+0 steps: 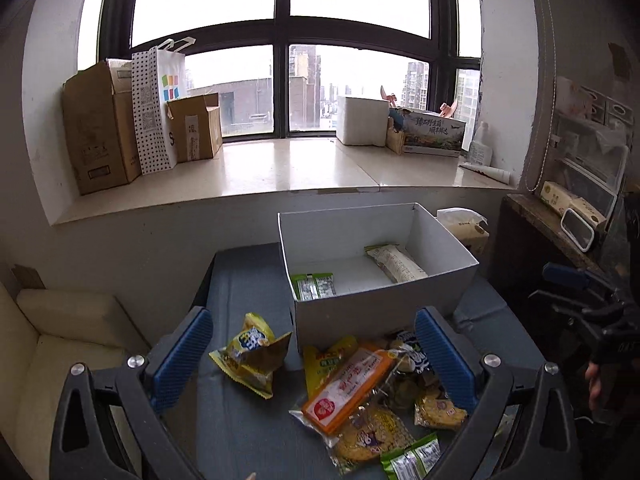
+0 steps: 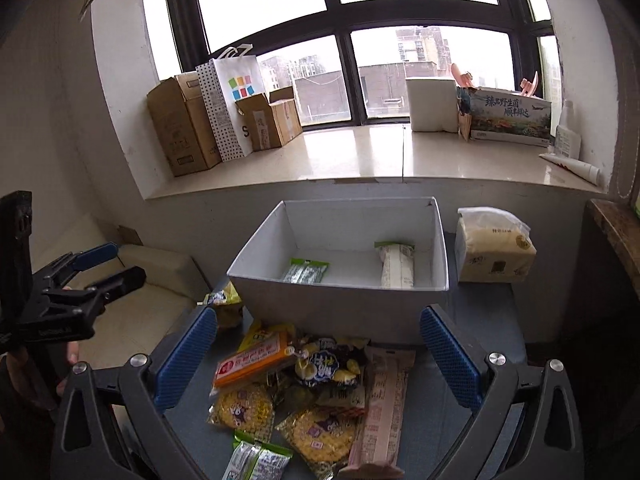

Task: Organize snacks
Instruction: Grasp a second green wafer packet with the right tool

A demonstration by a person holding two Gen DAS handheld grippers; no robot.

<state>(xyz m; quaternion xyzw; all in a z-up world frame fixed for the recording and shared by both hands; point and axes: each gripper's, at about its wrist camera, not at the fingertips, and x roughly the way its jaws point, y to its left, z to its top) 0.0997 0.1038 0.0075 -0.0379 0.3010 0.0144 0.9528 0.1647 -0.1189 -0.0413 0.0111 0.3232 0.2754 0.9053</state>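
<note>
Both tongs point(image 1: 314, 356) point(image 2: 318, 356) wide open, empty; snack pile point(image 2: 308, 392) below, white box point(image 2: 340, 300) beyond, tissue pack point(image 2: 494, 246) perhaps touching it.

High-rise apartment room: cream sofa point(image 1: 60, 344), box-cluttered window sill point(image 1: 280, 168).

A grey-blue table point(image 2: 472, 320) carries a white open box point(image 2: 340, 300) at its far side. Just in front of the box lies a loose heap of snack packets point(image 2: 304, 392), with one yellow packet point(image 1: 252, 356) apart to the left. A pack of tissues point(image 2: 494, 252) sits right of the box.
</note>
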